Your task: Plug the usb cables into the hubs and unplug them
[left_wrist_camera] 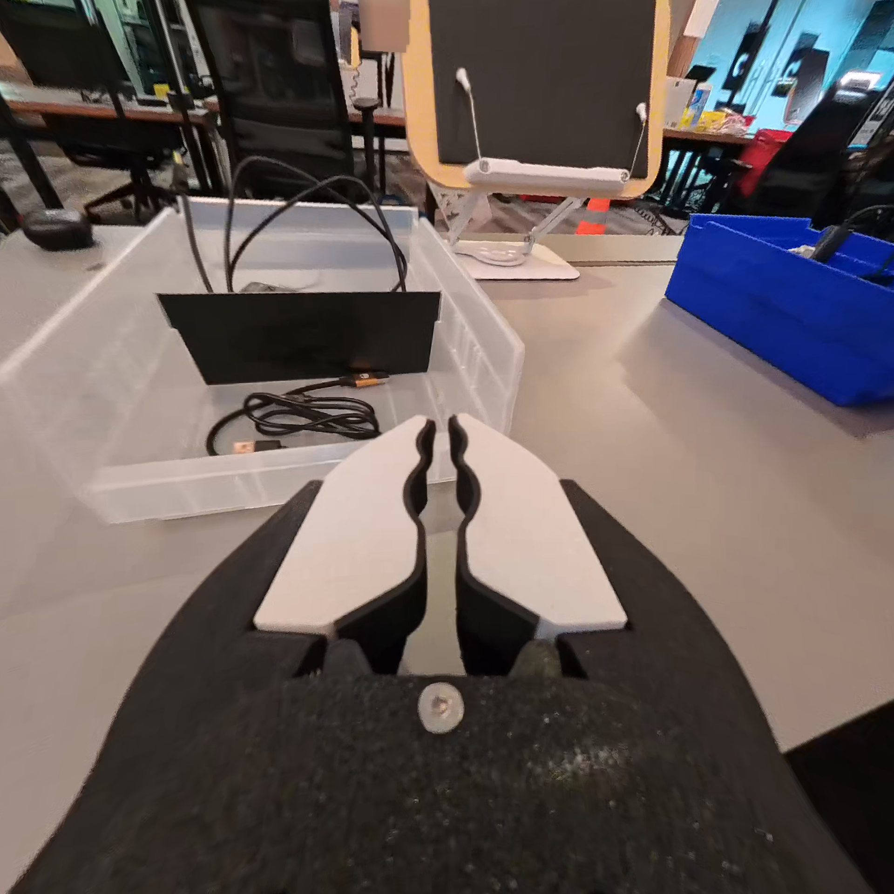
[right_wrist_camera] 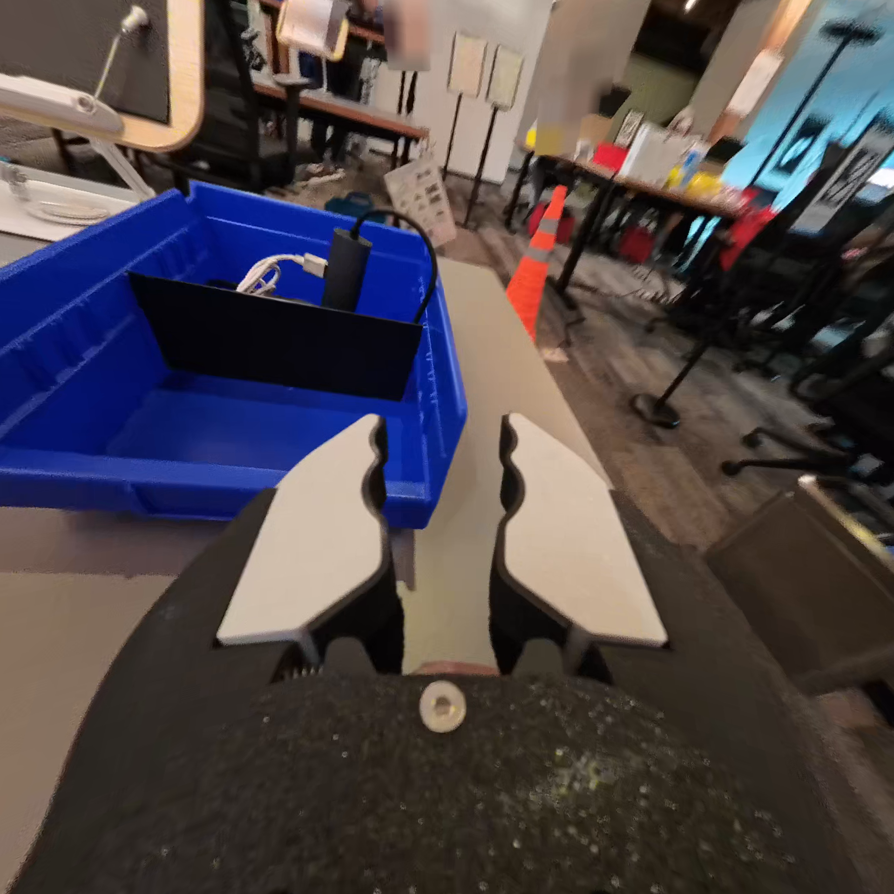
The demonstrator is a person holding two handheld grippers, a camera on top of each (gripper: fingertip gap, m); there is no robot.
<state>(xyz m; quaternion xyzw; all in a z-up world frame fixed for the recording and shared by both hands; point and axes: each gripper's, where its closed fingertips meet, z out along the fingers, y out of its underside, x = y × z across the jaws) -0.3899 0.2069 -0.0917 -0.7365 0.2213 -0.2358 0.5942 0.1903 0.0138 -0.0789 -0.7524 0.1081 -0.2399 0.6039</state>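
Observation:
In the left wrist view a clear plastic bin holds a coiled black USB cable in its near section, with a plug at the front and a gold-banded plug by the black divider. More black cables rise behind the divider. My left gripper hovers over the bin's near right corner, shut and empty. In the right wrist view a blue bin holds a dark hub standing behind its black divider, with a white cable plug against it. My right gripper is open and empty at the bin's near right corner.
A tablet stand with a wood-rimmed board stands at the back of the grey table. The blue bin also shows at the right of the left wrist view. The table's right edge drops to a floor with an orange cone and chairs.

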